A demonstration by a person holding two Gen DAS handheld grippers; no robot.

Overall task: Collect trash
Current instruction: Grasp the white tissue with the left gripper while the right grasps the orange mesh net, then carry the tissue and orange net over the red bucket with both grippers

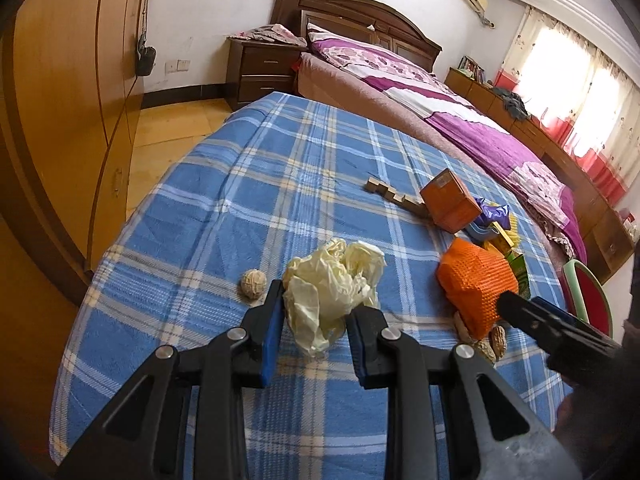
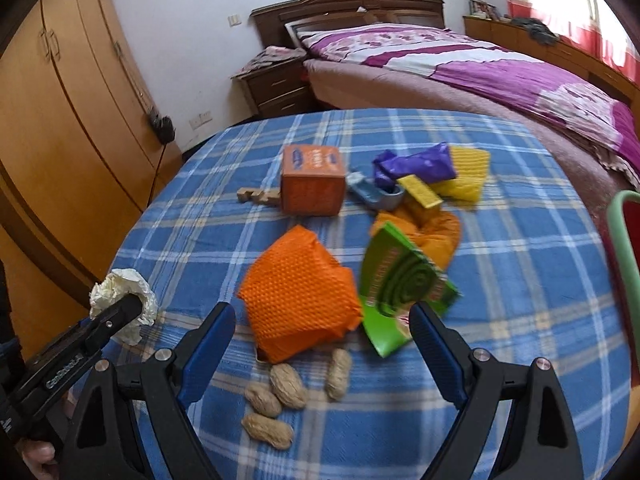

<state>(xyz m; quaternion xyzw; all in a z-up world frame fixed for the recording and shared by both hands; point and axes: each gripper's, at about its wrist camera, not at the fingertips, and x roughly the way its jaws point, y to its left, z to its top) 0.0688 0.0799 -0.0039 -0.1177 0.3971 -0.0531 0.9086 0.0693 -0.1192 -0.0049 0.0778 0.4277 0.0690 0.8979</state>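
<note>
A crumpled cream paper wad (image 1: 332, 280) sits between the blue pads of my left gripper (image 1: 320, 304), which is shut on it just above the blue plaid tablecloth (image 1: 240, 200). In the right wrist view the same wad (image 2: 120, 296) shows at the left gripper's tip. My right gripper (image 2: 322, 312) stands open, its fingers on either side of an orange foam net (image 2: 300, 300) without touching it. Against the net leans a green mosquito-coil box (image 2: 404, 292). Several peanuts (image 2: 286, 384) lie just below the net. A walnut (image 1: 253, 285) rests left of the wad.
Farther back lie an orange carton (image 2: 312, 184), wooden blocks (image 1: 394, 194), a purple wrapper (image 2: 416, 164), a yellow foam net (image 2: 468, 172) and a grey-blue item (image 2: 376, 196). A red chair with a green frame (image 2: 624, 240) stands right. Beyond are a bed (image 2: 480, 64) and wardrobe (image 1: 60, 120).
</note>
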